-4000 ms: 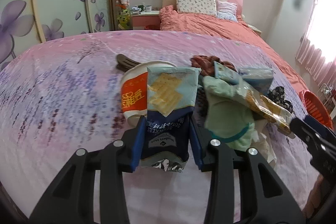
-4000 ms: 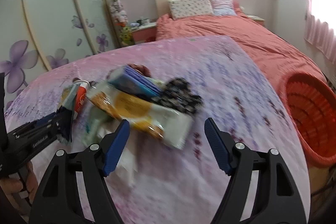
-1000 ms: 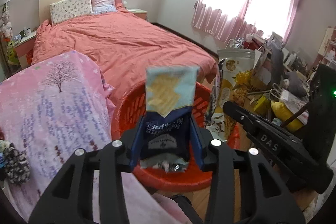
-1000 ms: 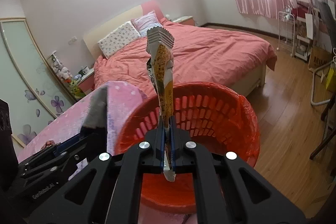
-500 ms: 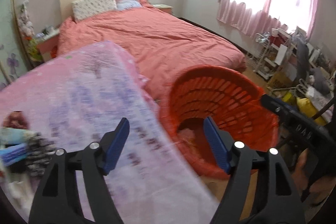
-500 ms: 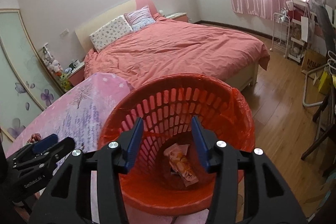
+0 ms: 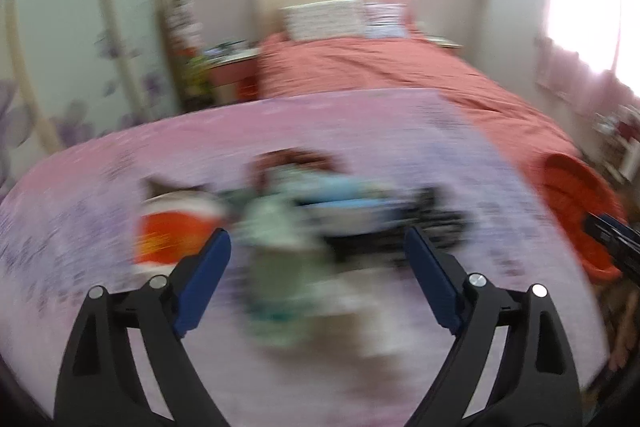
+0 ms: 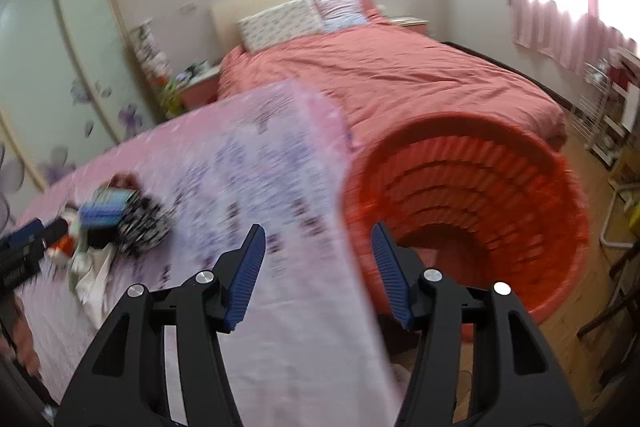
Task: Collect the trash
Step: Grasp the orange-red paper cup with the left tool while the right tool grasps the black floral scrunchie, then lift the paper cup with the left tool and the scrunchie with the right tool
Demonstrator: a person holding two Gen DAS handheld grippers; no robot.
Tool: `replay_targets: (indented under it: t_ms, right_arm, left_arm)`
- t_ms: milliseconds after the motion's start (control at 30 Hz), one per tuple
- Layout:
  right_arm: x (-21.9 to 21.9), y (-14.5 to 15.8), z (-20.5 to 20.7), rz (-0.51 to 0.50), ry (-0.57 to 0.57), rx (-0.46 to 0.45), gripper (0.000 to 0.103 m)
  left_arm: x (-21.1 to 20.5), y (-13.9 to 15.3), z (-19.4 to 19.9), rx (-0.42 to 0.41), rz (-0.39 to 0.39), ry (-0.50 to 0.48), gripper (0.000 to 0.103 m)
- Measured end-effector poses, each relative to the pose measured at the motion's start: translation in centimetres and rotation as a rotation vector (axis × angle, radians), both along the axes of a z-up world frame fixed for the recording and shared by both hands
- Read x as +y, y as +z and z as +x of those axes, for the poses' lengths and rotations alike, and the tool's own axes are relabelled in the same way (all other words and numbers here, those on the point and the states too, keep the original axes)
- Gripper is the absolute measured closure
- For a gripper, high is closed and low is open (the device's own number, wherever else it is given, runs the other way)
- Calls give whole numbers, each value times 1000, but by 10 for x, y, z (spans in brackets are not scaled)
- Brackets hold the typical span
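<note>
1. Seen only from the left wrist: the blurred pile of trash (image 7: 320, 211) on the pink floral cover (image 7: 360, 123), straight ahead at twelve o'clock of the left gripper (image 7: 316, 263). An orange-and-white cup (image 7: 172, 235) at ten o'clock of the pile, a pale green wrapper (image 7: 280, 255) in its middle, a light blue packet (image 7: 340, 191) above, something dark and patterned (image 7: 436, 215) at three o'clock (too smeared to name further).
2. Seen only from the right wrist: the full mouth of the red basket (image 8: 472, 211), standing on the wooden floor (image 8: 580, 307) at two o'clock of the right gripper (image 8: 316, 263), just beside the cover's edge. Inside wall ribbed; bottom hidden behind the near finger.
3. Shared by both: the basket (image 7: 576, 203) as a mere sliver at three o'clock in the left view; the pile (image 8: 116, 223) small at nine o'clock in the right view, well apart from the basket.
4. Left gripper: tilted down toward the pile, jaws opening and already very wide, nothing between the blue pads (image 7: 204, 279). Tip also visible in the right view (image 8: 24, 239) at nine o'clock, close to the pile.
5. Right gripper: tilted down over the cover's corner, jaws opening, about half spread, nothing between the pads (image 8: 246, 275). Dark tip showing in the left view (image 7: 608, 231) at three o'clock, in front of the basket.
</note>
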State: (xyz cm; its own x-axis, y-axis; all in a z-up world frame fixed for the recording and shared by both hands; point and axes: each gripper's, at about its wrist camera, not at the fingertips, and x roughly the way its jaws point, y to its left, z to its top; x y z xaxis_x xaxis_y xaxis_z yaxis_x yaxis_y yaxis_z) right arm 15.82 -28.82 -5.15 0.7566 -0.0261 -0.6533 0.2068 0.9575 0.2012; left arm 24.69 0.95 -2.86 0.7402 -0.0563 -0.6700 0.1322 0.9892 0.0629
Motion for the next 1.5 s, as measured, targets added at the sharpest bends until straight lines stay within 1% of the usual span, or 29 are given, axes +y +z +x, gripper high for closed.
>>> replay_targets:
  t_ms: [67,100,233,333,433,600,700,733,767,800,867,900,967,1100,1200,1267,1333,1367,1400,1500]
  right_arm:
    - [18,-3,6,-3,36,5,47]
    - [28,-4,11,0,59,7,46]
    - [67,-7,28,25,147,18,46]
    - [89,-5,43,43,198,19,45]
    - [107,-8,60,42,223,28,42]
    - [125,-23,89,44,225,91,42]
    - [132,-26,92,30,233,103,43]
    - [135,-27,93,19,236,105,44]
    - [136,-28,93,11,238,107,53]
    - [138,-29,94,4,241,115,58]
    - [137,-29,92,6,246,117,76]
    - [134,-29,89,9,245,116,82]
    - [129,-28,84,6,236,112,87]
    - [114,-27,78,-24,180,116,88]
    - [102,-28,75,-94,109,127,88]
    - [94,-32,76,-60,98,143,88]
    - [92,-34,78,-44,99,151,88]
    - [92,-35,78,-45,101,153,88]
    - [94,-35,78,-46,102,155,88]
    - [91,-36,78,-34,105,154,88]
  left_arm:
    - [35,-5,8,20,-2,83,14]
    - [57,-9,15,39,-6,140,13]
    - [102,-20,26,77,-63,219,10]
    - [114,-23,31,80,-90,220,5]
    - [114,-28,35,87,-82,210,5]
    - [103,-40,48,108,-32,202,5]
    - [101,-49,56,127,-13,200,5]
    - [101,-51,58,132,-11,199,5]
    - [101,-54,61,139,-10,200,9]
    - [100,-56,64,146,-13,199,12]
    - [101,-59,68,161,-32,188,26]
    - [101,-61,69,166,-41,183,28]
    - [102,-61,67,160,-44,179,29]
    - [108,-63,59,158,-40,167,29]
    - [114,-64,49,155,-34,170,29]
    - [116,-66,44,148,-25,175,29]
    - [118,-69,45,164,-22,189,30]
    - [120,-73,48,189,-33,199,32]
    - [123,-73,48,188,-51,205,33]
    - [124,-73,47,187,-61,210,33]
